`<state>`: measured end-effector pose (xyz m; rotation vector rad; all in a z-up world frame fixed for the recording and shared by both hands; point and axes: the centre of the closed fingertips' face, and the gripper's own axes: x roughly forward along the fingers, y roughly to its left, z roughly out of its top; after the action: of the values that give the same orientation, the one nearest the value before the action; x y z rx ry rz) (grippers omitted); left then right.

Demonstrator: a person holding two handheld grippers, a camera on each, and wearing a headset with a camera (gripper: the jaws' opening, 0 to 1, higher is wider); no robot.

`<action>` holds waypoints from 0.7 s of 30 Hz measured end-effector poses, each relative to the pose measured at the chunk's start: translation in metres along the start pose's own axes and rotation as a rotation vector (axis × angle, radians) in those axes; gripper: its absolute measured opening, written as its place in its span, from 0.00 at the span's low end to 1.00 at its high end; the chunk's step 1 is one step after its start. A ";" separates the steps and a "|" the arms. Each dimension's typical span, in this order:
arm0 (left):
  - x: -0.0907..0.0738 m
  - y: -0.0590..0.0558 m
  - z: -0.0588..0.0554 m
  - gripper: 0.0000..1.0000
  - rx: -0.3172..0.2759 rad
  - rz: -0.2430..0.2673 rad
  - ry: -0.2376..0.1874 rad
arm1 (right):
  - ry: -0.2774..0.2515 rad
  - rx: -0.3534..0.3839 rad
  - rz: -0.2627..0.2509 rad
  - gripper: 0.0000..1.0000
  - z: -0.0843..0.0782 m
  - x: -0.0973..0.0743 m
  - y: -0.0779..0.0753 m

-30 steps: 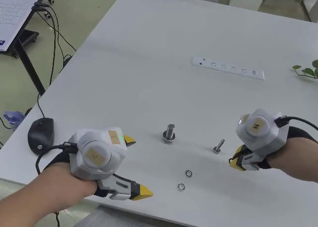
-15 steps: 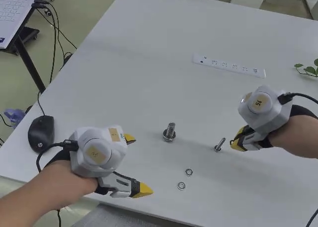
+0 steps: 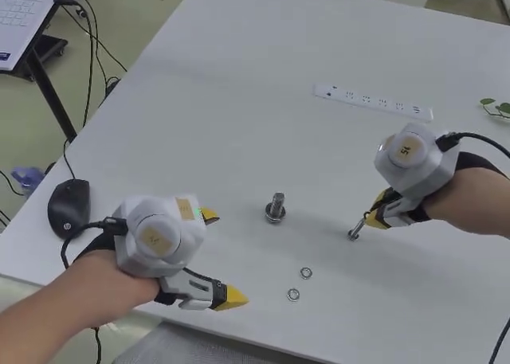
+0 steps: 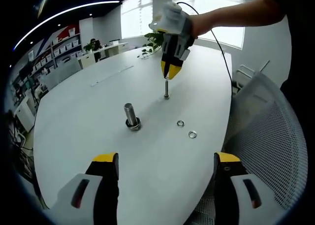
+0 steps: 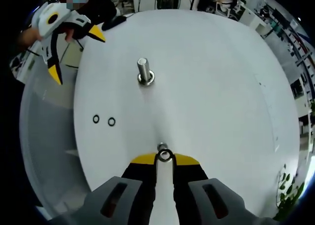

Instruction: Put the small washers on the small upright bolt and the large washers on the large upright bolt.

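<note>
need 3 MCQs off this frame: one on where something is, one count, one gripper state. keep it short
1. The right gripper has its tips at: A the power strip; B the mouse; C the small bolt.
2. Loose washers lying on the table: A one; B two; C four.
3. The left gripper is: A open and empty; B shut on a washer; C shut on a bolt.

Key: 1 C, its tips sit just over that bolt's top. 2 B, a pair lies side by side on the near part of the table. 3 A, its jaws stand wide apart with nothing between them.
</note>
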<state>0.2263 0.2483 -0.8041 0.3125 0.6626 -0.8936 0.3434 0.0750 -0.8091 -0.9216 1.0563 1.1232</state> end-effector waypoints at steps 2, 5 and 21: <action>0.000 0.000 0.001 0.80 -0.003 -0.002 -0.002 | 0.007 -0.002 0.003 0.12 -0.001 0.002 -0.001; 0.002 0.000 0.000 0.82 -0.004 -0.004 -0.001 | 0.005 0.004 0.013 0.12 0.000 0.003 -0.001; 0.007 0.001 -0.002 0.86 -0.009 -0.020 -0.002 | 0.042 -0.008 0.043 0.12 -0.006 0.016 -0.001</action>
<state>0.2295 0.2457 -0.8098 0.2971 0.6683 -0.9100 0.3449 0.0735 -0.8261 -0.9365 1.1103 1.1486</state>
